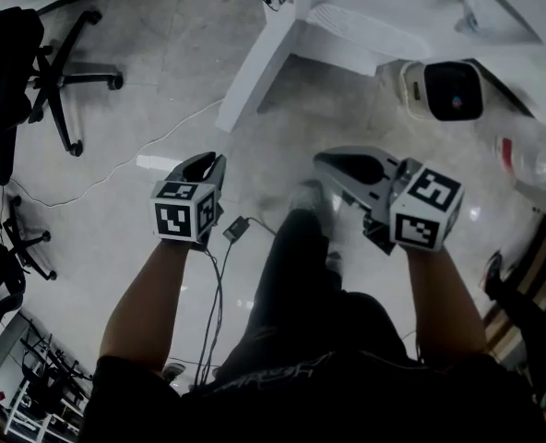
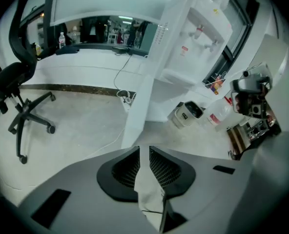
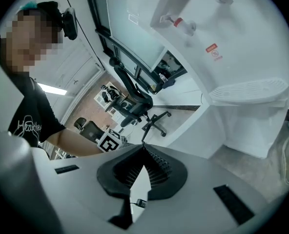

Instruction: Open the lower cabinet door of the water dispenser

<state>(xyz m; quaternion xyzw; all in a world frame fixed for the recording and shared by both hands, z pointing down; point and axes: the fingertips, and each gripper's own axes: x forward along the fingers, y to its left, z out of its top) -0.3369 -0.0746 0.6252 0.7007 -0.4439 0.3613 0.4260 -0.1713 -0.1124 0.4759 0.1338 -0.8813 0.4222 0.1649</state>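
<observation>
Head view: grey left gripper (image 1: 216, 160), jaws a slit apart, and right gripper (image 1: 321, 161), jaws pinched together, both empty, well short of the tall white water dispenser (image 1: 264, 63) — lower cabinet door (image 3: 247, 130) seemingly shut. Danger — closed tips skidding off that smooth panel.

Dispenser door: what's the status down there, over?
Left gripper slightly open, right gripper shut, both empty. Door already swung open. Bin beside it, not blocking.
</observation>
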